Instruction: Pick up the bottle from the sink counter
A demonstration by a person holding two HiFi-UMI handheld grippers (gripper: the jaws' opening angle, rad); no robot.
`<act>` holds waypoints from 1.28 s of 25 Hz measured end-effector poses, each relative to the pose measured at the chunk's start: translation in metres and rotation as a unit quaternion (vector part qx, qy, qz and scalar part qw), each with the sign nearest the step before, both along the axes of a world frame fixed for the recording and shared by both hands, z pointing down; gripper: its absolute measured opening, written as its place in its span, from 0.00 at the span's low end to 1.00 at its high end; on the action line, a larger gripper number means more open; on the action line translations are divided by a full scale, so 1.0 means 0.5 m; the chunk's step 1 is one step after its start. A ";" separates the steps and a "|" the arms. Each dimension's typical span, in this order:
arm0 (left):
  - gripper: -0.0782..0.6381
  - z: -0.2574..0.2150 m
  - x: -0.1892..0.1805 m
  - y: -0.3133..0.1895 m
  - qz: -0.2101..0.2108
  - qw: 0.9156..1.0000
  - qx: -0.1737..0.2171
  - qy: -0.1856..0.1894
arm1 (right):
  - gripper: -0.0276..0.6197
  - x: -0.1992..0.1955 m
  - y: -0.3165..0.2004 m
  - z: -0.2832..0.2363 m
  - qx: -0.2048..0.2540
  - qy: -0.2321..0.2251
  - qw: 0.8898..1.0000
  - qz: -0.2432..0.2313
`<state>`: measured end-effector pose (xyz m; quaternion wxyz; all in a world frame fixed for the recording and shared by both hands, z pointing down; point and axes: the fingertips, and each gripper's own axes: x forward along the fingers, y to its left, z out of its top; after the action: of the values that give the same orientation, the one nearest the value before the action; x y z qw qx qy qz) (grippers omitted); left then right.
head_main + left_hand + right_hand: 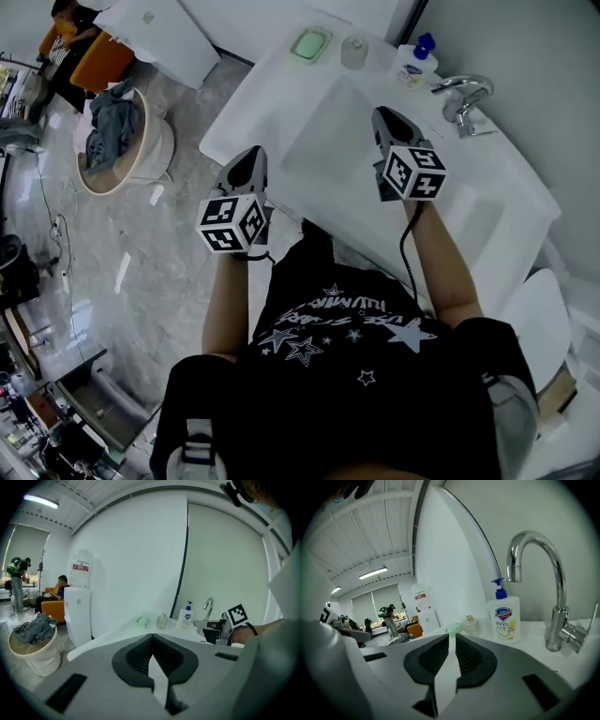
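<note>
The left tool is hanging over the near left edge of the white counter. Its jaws are closing tip to tip with nothing between them. The right tool is hovering over the sink basin, right of the left one and farther in. Its jaws are likewise pressing together, empty. Each tool is pointing slightly downward toward the far end of the counter.

The pump bottle, white with a blue pump head and a blue-and-yellow label, is standing upright on the far end of the counter. It is sitting just left of the chrome faucet and well apart from both tools. To its left a small clear bottle is standing upright. Farther left a green soap dish is lying flat.

On the floor to the left of the counter a round white basket is holding crumpled grey cloth. A white water dispenser is standing between the basket and the counter.
</note>
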<state>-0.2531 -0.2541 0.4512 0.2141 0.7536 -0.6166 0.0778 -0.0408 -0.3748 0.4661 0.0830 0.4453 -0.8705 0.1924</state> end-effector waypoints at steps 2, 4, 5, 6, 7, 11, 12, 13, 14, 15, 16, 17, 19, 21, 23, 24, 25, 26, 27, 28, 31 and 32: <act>0.12 0.008 -0.006 -0.032 0.010 1.000 -0.003 0.002 | 0.19 -0.013 -0.026 0.006 0.001 0.001 1.000 0.003; 0.12 0.016 -0.015 -0.065 0.020 1.000 -0.004 0.003 | 0.23 -0.030 -0.050 0.016 0.003 0.001 1.000 0.006; 0.12 0.020 -0.020 -0.080 0.024 1.000 -0.005 0.004 | 0.27 -0.039 -0.062 0.021 0.004 0.001 1.000 0.008; 0.12 0.024 -0.024 -0.095 0.028 1.000 -0.005 0.005 | 0.32 -0.047 -0.072 0.027 0.006 0.003 1.000 0.011; 0.12 0.027 -0.029 -0.110 0.031 0.999 -0.005 0.007 | 0.36 -0.054 -0.083 0.033 0.007 0.006 1.000 0.015; 0.12 0.043 -0.041 -0.161 0.046 0.999 -0.010 0.016 | 0.45 -0.071 -0.126 0.060 0.002 0.033 0.999 0.038; 0.12 0.047 -0.042 -0.172 0.050 0.999 -0.012 0.018 | 0.46 -0.074 -0.137 0.068 -0.003 0.038 0.998 0.043; 0.12 0.050 -0.043 -0.182 0.054 0.998 -0.013 0.019 | 0.48 -0.077 -0.148 0.075 -0.006 0.042 0.998 0.048; 0.12 0.054 -0.044 -0.193 0.057 0.998 -0.013 0.019 | 0.48 -0.080 -0.159 0.082 -0.009 0.045 0.998 0.053; 0.12 0.057 -0.045 -0.203 0.060 0.998 -0.014 0.020 | 0.49 -0.083 -0.169 0.088 -0.011 0.047 0.997 0.056; 0.12 0.060 -0.046 -0.214 0.063 0.998 -0.015 0.020 | 0.49 -0.087 -0.179 0.094 -0.014 0.048 0.997 0.059; 0.12 0.064 -0.048 -0.224 0.065 0.998 -0.015 0.021 | 0.50 -0.091 -0.189 0.100 -0.016 0.049 0.997 0.062; 0.12 0.071 -0.053 -0.243 0.070 0.997 -0.018 0.023 | 0.50 -0.100 -0.207 0.111 -0.017 0.059 0.996 0.068; 0.12 0.082 -0.056 -0.260 0.075 0.997 -0.022 0.025 | 0.51 -0.108 -0.225 0.123 -0.016 0.070 0.995 0.072; 0.12 0.092 -0.057 -0.275 0.079 0.996 -0.026 0.026 | 0.51 -0.112 -0.246 0.134 -0.016 0.073 0.994 0.082; 0.12 0.097 -0.058 -0.284 0.080 0.996 -0.028 0.027 | 0.51 -0.112 -0.259 0.137 -0.014 0.073 0.993 0.089; 0.12 0.100 -0.061 -0.293 0.080 0.996 -0.029 0.028 | 0.51 -0.112 -0.273 0.139 -0.011 0.073 0.992 0.098; 0.12 0.103 -0.063 -0.302 0.079 0.996 -0.030 0.029 | 0.51 -0.111 -0.288 0.140 -0.007 0.073 0.991 0.108; 0.12 0.105 -0.066 -0.311 0.079 0.996 -0.031 0.030 | 0.51 -0.111 -0.302 0.140 -0.004 0.072 0.991 0.117; 0.12 0.106 -0.068 -0.318 0.079 0.996 -0.033 0.031 | 0.51 -0.111 -0.314 0.141 -0.001 0.073 0.990 0.123; 0.12 0.114 -0.072 -0.336 0.083 0.995 -0.037 0.034 | 0.51 -0.116 -0.341 0.152 -0.002 0.085 0.988 0.131; 0.12 0.117 -0.073 -0.341 0.084 0.995 -0.039 0.035 | 0.51 -0.118 -0.348 0.158 -0.003 0.091 0.987 0.132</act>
<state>-0.2895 -0.4247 0.5098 0.2576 0.7957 -0.5401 0.0935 -0.0999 -0.5488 0.5452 0.1373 0.5719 -0.7921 0.1629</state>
